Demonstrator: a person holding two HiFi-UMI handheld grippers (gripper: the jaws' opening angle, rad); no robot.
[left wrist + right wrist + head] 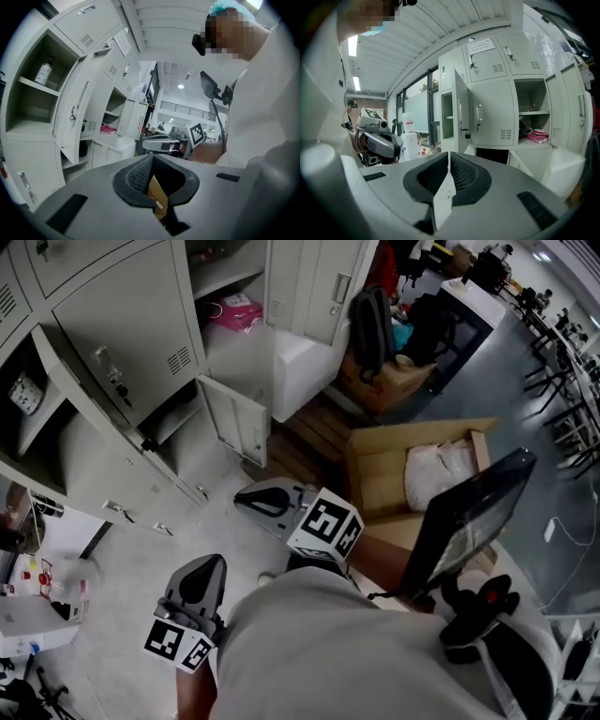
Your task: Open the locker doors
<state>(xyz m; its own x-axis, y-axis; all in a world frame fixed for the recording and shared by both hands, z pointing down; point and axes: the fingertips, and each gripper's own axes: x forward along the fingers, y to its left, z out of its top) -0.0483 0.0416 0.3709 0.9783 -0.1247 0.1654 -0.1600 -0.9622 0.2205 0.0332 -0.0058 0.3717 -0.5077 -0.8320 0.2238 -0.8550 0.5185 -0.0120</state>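
Both claws were closed and empty. The left claw point(150, 164) and right claw point(448, 161) each had pads together with nothing between them. Both were held roughly level close to the person's body, well apart from the pale grey metal locker bank point(112, 456). Several doors were already swung out: a tall vented door point(122, 343), a small low door point(234, 418) and a door on the far-right section point(314, 277). A pink bundle point(234, 310) showed on an exposed shelf. The bottom-row closed doors point(94, 465) at left looked untouched. My read: between doors, lining up for the next closed one. The next move would need one claw opened, taken in to a latch handle, closed on it, then pulled along the hinge arc. Watch-outs: free edges of the open doors jutted into the aisle, the low one down near the floor. An open brown cardboard box point(375, 474) hemmed in the right side. Bare floor point(187, 531) ahead of the claws gave approach room.
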